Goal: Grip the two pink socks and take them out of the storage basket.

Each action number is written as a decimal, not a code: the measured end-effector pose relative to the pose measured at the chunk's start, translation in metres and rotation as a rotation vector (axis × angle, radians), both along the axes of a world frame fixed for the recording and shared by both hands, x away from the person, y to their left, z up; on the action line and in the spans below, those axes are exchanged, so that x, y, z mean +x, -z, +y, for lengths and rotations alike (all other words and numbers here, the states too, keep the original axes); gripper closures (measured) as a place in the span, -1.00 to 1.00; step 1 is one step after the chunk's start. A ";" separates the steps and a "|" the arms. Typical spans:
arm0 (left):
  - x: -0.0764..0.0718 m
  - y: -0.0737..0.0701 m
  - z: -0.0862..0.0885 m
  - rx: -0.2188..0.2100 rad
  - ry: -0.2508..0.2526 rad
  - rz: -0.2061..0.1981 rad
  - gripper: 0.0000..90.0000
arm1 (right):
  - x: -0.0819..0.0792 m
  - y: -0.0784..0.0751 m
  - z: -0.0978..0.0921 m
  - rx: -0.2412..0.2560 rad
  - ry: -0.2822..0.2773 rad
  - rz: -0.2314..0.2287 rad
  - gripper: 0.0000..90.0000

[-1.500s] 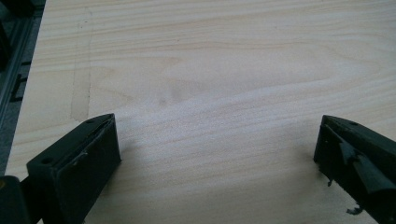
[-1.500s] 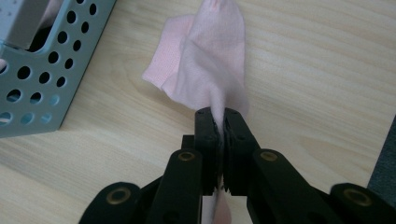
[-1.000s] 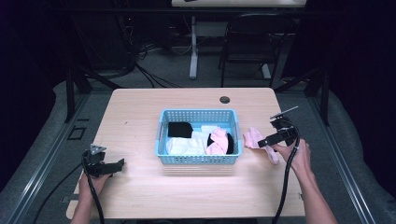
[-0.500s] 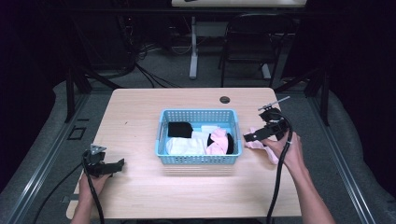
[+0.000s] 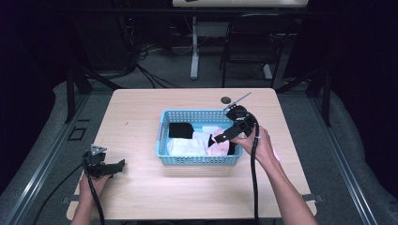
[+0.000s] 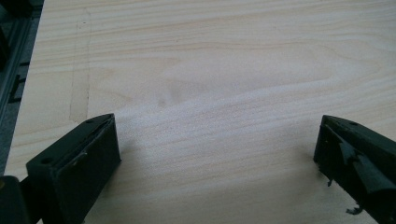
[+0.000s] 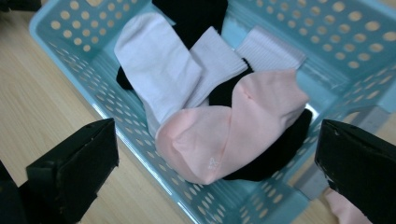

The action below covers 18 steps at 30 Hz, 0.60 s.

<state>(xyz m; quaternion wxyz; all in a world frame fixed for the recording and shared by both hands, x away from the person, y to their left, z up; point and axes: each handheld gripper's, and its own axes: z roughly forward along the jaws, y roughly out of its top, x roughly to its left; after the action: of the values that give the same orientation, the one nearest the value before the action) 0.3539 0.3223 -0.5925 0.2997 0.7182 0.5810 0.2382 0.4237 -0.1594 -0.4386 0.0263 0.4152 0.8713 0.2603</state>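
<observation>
- The pink sock (image 7: 233, 130) lies on top of the white socks (image 7: 163, 70) and black socks (image 7: 275, 154) inside the blue basket (image 5: 164, 136), at its right end.
- The basket stands at the middle of the tabletop (image 5: 141, 108).
- The right hand-held gripper (image 5: 224, 136) hangs over the basket's right end, jaws wide apart and empty, apparently set for access to the pile.
- A second pink piece (image 7: 343, 207) lies outside the basket, just beside its wall.
- The left hand-held gripper (image 5: 117, 165) rests on bare tabletop, jaws apart, well clear of the basket, likely parked.
</observation>
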 end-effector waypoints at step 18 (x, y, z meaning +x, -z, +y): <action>0.000 0.000 0.000 0.000 0.001 0.000 -0.99 | 0.016 0.050 0.029 -0.127 0.006 0.125 -0.41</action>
<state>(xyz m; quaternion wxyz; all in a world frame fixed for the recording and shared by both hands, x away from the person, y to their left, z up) 0.3540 0.3224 -0.5924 0.2996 0.7186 0.5807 0.2380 0.4401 -0.1302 -0.4890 -0.0011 0.4306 0.8848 0.1781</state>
